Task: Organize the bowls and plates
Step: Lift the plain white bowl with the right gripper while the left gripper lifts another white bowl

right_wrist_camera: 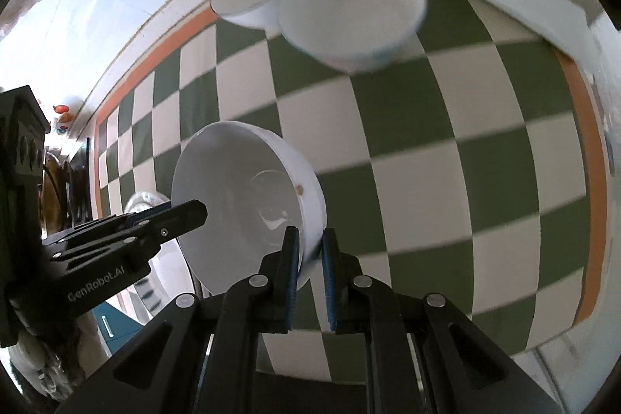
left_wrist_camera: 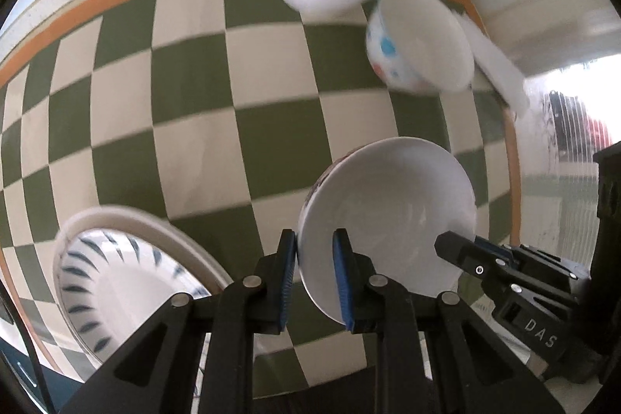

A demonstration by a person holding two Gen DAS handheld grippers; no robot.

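Both grippers pinch opposite rims of one white bowl (left_wrist_camera: pixel 388 220) above the checkered tablecloth (left_wrist_camera: pixel 233 103): left gripper (left_wrist_camera: pixel 314 278), marked "GenRobot.AI", and right gripper (right_wrist_camera: pixel 310 274), marked "DAS", each closed on it.

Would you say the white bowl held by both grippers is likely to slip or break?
The white bowl looks glazed and glossy, so probably slippery. The left gripper and right gripper pinch only its thin rim, so it may pivot. It seems rigid ceramic, likely fragile if dropped.

Black linkage arms with silver screws, blue ribbed fingers (left_wrist_camera: pixel 343 278) — white "DAS", "GenRobot.AI" lettering.
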